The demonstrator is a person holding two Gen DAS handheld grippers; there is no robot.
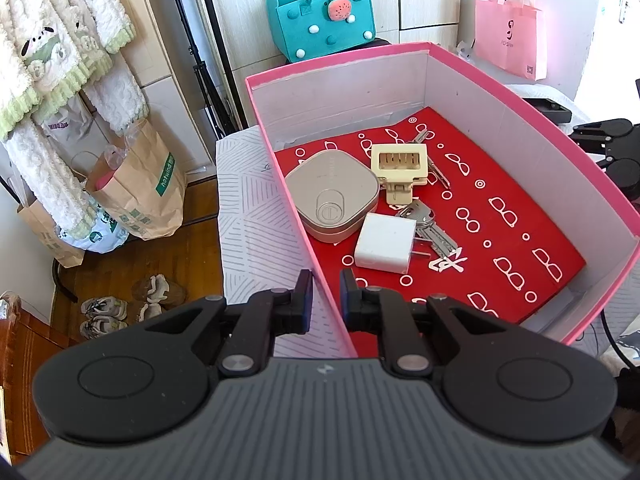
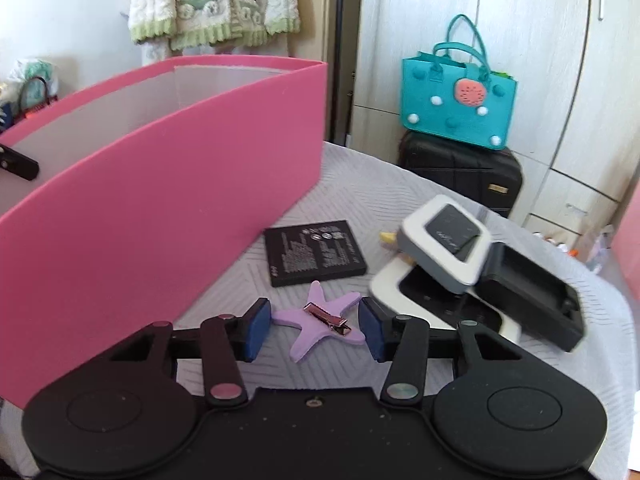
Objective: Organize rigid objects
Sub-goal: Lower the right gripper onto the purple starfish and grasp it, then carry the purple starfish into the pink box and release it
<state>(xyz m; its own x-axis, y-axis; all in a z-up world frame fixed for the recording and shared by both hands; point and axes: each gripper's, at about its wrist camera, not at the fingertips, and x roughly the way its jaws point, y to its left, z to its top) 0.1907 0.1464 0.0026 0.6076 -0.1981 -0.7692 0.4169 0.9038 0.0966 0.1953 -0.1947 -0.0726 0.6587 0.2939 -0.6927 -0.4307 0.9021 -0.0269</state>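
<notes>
A pink box (image 1: 532,120) with a red patterned liner holds a beige square case (image 1: 332,196), a cream plastic clip part (image 1: 400,164), a white charger plug (image 1: 384,244) and keys (image 1: 432,228). My left gripper (image 1: 325,300) straddles the box's near wall, one finger on each side, with a narrow gap. My right gripper (image 2: 316,330) is open around a purple star hair clip (image 2: 316,320) lying on the cloth beside the box (image 2: 160,208). A black battery (image 2: 314,252), a white-framed device (image 2: 444,240) and black cradles (image 2: 532,304) lie beyond.
A grey patterned cloth (image 2: 360,188) covers the table. A teal bag (image 2: 460,100) sits on a black suitcase (image 2: 464,176) behind. A pink bag (image 1: 512,36), hanging towels (image 1: 52,52), paper bags (image 1: 140,188) and shoes (image 1: 120,308) on the floor surround the table.
</notes>
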